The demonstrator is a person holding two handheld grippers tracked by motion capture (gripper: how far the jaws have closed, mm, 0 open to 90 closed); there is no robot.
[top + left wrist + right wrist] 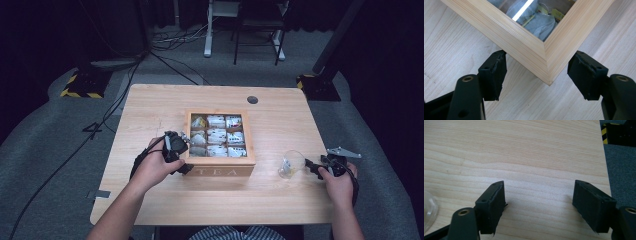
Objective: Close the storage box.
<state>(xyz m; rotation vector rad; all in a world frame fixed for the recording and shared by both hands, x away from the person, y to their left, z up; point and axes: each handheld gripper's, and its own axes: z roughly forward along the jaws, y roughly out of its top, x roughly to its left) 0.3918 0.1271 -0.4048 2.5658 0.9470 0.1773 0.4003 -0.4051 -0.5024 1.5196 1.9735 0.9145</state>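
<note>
Left tool [186, 159] sat at the near left corner of the wooden tea box [220, 165], which stood at the middle of the desk [150, 110]. In the left gripper view that corner [548, 75] pointed between the two jaws; both pads lay against the box's two side faces at the corner, so the left tool was pinching the box corner. Box lid was a glass pane over nine compartments holding tea bags [216, 136]. "TEA" was lettered on the front wall. Right tool [314, 167] rested near the right edge of the desk, jaws spread with bare wood between them, just beside a clear glass cup [290, 164] lying on its side.
</note>
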